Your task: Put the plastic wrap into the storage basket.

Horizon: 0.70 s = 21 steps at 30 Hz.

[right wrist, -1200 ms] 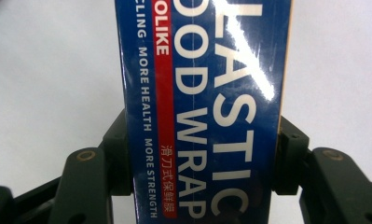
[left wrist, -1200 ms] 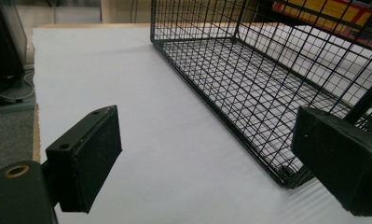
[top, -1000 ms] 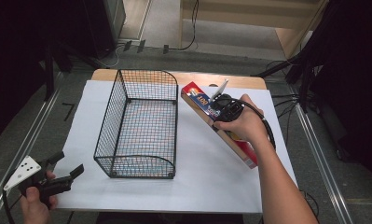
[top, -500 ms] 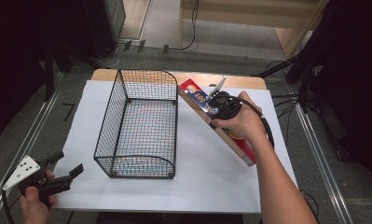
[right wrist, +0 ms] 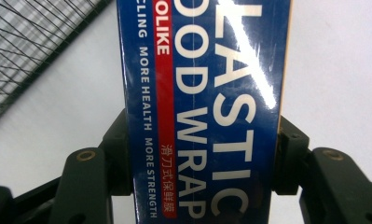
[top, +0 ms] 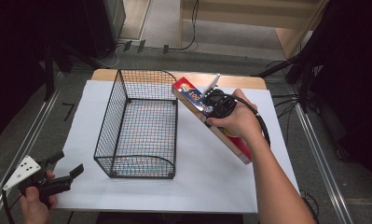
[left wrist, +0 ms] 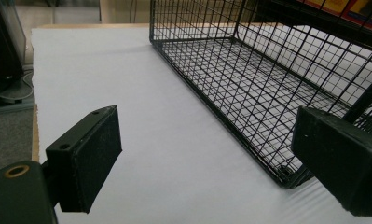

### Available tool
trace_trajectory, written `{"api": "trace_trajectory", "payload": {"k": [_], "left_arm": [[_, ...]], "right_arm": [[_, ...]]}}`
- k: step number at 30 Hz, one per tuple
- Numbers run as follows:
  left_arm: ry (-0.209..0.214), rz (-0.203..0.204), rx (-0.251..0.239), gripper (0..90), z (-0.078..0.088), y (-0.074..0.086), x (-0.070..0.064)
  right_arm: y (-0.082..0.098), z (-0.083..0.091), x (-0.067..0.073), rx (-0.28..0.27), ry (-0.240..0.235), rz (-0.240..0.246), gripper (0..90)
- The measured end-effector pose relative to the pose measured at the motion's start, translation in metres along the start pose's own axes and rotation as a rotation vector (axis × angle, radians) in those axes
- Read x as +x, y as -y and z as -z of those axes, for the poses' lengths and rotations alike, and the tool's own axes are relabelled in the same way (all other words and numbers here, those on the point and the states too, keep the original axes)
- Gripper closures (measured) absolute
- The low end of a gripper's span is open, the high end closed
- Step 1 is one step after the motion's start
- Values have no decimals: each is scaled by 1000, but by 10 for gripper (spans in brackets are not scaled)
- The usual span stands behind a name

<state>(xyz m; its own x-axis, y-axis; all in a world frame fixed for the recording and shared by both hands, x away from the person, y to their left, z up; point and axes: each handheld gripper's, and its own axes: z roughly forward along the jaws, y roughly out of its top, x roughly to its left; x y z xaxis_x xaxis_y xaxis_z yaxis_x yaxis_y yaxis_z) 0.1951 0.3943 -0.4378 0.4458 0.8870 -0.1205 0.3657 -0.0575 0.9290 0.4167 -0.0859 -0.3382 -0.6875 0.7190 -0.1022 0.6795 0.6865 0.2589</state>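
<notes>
A long blue and red plastic wrap box [top: 189, 94] is held slanted over the white sheet, just right of the black wire basket [top: 106, 126]. My right gripper [top: 217, 105] is shut on its middle. In the right gripper view both black jaws press on the long sides of the box [right wrist: 207, 84], and my right gripper [right wrist: 202, 161] holds it lengthwise. The box's far end sits close to the basket's right rim. My left gripper [top: 68, 163] hovers at the sheet's near left corner. My left gripper [left wrist: 211, 158] stands open with nothing between its jaws, facing the basket [left wrist: 249, 70].
A white sheet [top: 211, 177] covers the wooden table. The basket holds nothing. Cables [top: 286, 100] trail off the right side. Metal rails run along the floor at both sides, and dark equipment stands at the back left.
The right hand has carried the box a little to the left, toward the basket's right rim. The left gripper has stayed where it was.
</notes>
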Motion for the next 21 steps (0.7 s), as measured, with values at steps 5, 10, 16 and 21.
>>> {"api": "trace_trajectory", "payload": {"k": [5, 10, 16, 21], "left_arm": [[-1, -1, 1, 88, 0, 0, 0], [-1, 0, 2, 88, 0, 0, 1], [1, 3, -3, 88, 0, 0, 1], [2, 2, -5, 88, 1, 0, 1]], "right_arm": [[-10, 1, 11, -5, -10, 24, 407], [-19, 0, 23, -19, -26, 60, 407], [-30, 0, 37, -21, -38, 100, 407], [-38, 0, 48, -28, -55, 133, 406]]}}
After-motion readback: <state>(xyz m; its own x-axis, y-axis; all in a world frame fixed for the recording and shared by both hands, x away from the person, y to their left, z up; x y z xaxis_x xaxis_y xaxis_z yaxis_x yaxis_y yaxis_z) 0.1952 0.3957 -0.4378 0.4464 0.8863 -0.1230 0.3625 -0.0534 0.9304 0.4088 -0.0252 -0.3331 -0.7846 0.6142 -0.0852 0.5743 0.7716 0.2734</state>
